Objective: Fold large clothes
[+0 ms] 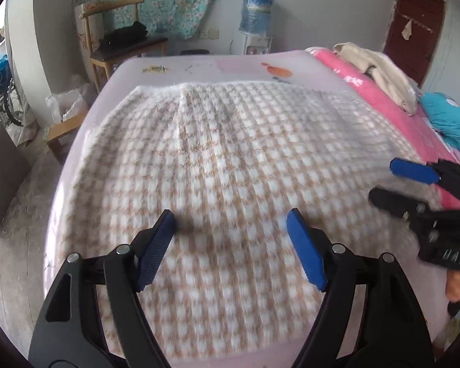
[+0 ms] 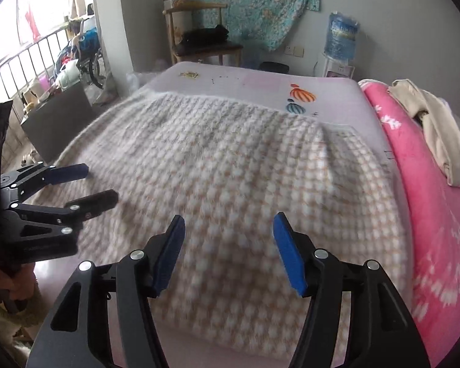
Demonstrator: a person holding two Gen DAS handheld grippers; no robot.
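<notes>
A large fuzzy garment in a beige and white check (image 1: 230,159) (image 2: 230,168) lies spread flat on the bed. My left gripper (image 1: 231,219) hovers over its near part, open, nothing between its blue pads. Its black frame also shows at the left edge of the right wrist view, left gripper (image 2: 99,182). My right gripper (image 2: 228,224) hangs above the near part of the cloth, open and empty. The right gripper (image 1: 383,179) shows as well at the right side of the left wrist view, with a hand (image 1: 458,285) below it.
The bed (image 1: 245,64) has a pale lilac sheet. A pink blanket (image 2: 438,214), a beige garment (image 2: 435,128) and a teal item (image 1: 450,119) lie along its right side. A wooden chair (image 1: 122,43) and a water dispenser (image 1: 256,12) stand behind the bed.
</notes>
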